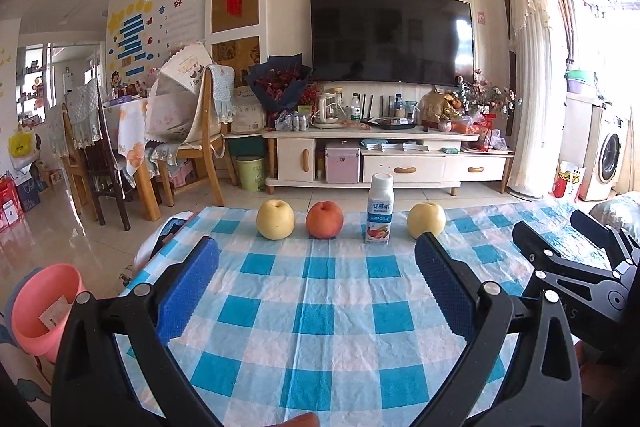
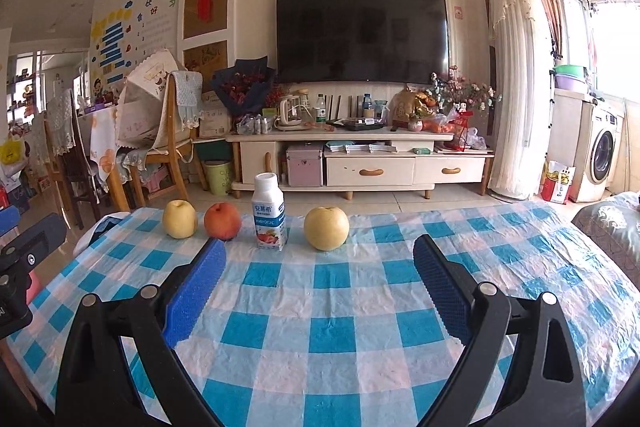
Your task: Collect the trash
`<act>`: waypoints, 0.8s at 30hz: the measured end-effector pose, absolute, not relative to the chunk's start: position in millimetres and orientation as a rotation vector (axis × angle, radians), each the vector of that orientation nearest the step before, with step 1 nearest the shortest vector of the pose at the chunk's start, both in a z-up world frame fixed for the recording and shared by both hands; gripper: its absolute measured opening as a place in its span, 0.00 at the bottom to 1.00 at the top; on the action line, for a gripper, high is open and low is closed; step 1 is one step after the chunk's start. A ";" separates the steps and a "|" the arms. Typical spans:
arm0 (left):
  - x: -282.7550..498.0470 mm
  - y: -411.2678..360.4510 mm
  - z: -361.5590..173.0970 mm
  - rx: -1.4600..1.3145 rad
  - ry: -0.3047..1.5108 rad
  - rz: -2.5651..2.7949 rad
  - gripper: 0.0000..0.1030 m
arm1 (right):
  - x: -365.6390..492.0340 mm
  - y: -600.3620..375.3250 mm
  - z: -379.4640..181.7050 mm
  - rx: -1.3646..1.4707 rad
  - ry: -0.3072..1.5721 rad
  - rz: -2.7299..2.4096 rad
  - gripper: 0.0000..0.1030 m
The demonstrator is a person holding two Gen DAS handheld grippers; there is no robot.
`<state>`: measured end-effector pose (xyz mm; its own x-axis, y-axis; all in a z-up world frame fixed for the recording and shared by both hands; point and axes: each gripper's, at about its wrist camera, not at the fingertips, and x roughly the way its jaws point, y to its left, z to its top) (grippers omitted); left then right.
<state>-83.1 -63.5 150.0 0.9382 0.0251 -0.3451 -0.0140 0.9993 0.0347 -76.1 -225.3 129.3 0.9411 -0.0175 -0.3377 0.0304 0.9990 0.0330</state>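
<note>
A white yogurt bottle stands upright near the far edge of the table, in a row with two yellow apples and a red apple. My left gripper is open and empty, held well short of the row. My right gripper is open and empty too, also short of the row; it shows at the right of the left wrist view. A pink bin stands on the floor to the table's left.
The table wears a blue-and-white checked cloth. Beyond it are a TV cabinet, wooden chairs and a green waste bin. A sofa edge lies at the right.
</note>
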 end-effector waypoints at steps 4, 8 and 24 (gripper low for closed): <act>-81.1 -67.4 151.1 0.018 0.354 0.019 0.96 | -76.9 -227.5 130.0 0.041 0.342 -0.025 0.91; -80.3 -70.7 150.4 0.021 0.361 0.020 0.96 | -77.6 -229.5 130.9 0.043 0.341 -0.025 0.91; -75.3 -69.3 144.0 0.019 0.372 0.024 0.96 | -73.5 -218.7 126.2 0.005 0.354 0.004 0.91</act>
<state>-75.3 -69.3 144.0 0.9313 0.0264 -0.3633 -0.0195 0.9996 0.0227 -73.5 -218.7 126.2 0.9380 0.0045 -0.3465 -0.0025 1.0000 0.0060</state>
